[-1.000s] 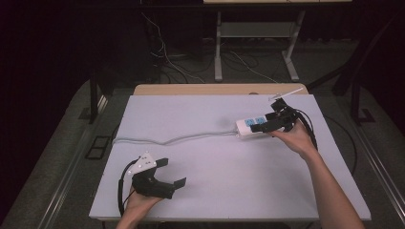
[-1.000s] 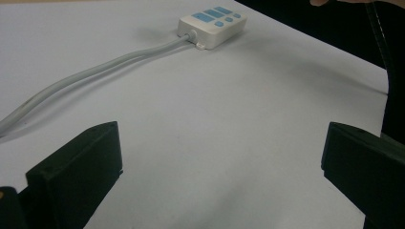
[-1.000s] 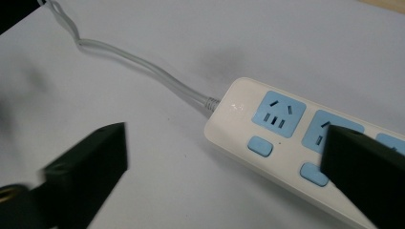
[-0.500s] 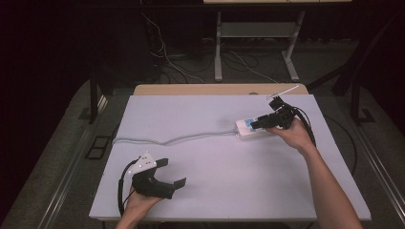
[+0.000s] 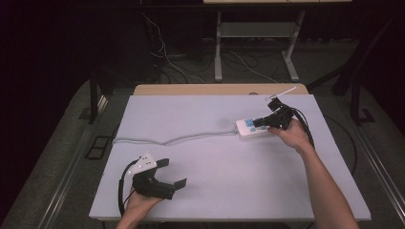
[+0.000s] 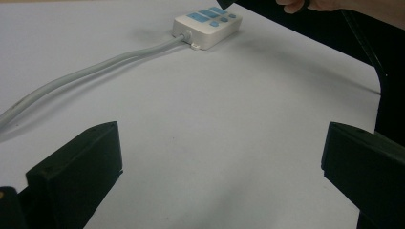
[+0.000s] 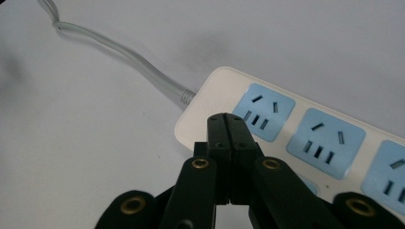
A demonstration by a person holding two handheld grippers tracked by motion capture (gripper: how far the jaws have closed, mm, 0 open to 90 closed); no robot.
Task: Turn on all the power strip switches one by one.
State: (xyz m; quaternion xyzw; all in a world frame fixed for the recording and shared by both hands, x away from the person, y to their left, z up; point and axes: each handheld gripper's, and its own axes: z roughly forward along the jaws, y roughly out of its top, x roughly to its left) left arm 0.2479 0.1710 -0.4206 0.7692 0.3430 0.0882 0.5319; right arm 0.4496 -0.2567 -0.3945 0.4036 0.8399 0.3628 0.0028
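Both jaws of our right gripper (image 7: 230, 125) are pinched together over the power strip (image 7: 305, 138), probably so we can poke its switch; left gripper (image 5: 165, 174) rests wide apart.

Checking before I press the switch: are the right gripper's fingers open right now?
No, the right gripper has its two black fingers pressed together over the power strip.

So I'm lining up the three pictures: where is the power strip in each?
High view: power strip right of centre, under the right tool.
Left gripper view: top centre, far off.
Right gripper view: right half, behind the shut jaws.
Shared landmark: its grey cable.
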